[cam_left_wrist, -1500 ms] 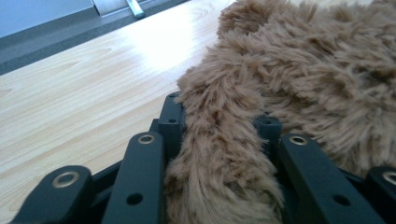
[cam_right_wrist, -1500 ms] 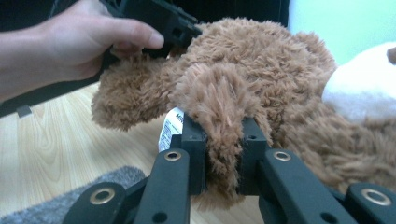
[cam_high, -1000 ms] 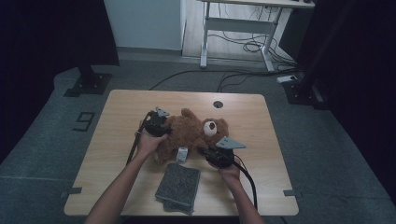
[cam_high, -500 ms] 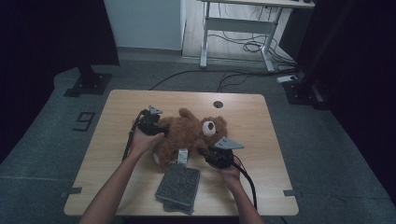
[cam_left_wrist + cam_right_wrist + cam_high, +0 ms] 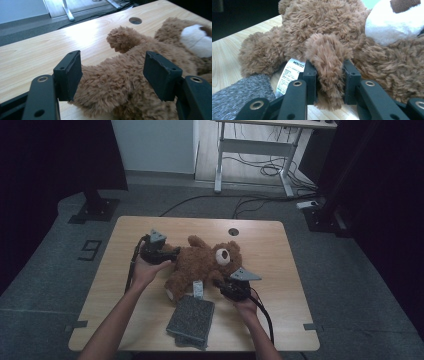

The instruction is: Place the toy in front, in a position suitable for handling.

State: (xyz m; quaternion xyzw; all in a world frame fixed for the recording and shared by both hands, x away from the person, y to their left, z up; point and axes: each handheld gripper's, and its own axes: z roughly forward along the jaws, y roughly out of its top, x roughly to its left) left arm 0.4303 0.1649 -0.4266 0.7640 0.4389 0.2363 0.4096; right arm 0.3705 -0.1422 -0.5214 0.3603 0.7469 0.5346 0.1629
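A brown bear (image 5: 200,262) lies on its back at the middle of the worktop (image 5: 280,245), head toward your right gripper's side, one arm raised toward the far edge.

Your left gripper (image 5: 172,252) sits at the bear's left flank. In the left gripper view its jaws have just been opening and stand wide apart; the bear's leg (image 5: 112,87) lies between them, and the pads (image 5: 72,72) do not press on the fur. The bear's raised arm (image 5: 122,40) and white muzzle (image 5: 196,40) show beyond.

Your right gripper (image 5: 222,285) sits at the bear's near side, under the grey three-cornered plate. In the right gripper view its jaws are clamped on the bear's arm (image 5: 328,65), with fur bulging above and below the pads (image 5: 310,77). A white label (image 5: 289,75) hangs just beside the left pad.

A grey folded cloth (image 5: 192,317) lies near the worktop's front edge, touching the bear's near foot, between your two forearms. A round cable hole (image 5: 233,231) sits in the worktop beyond the bear's head.
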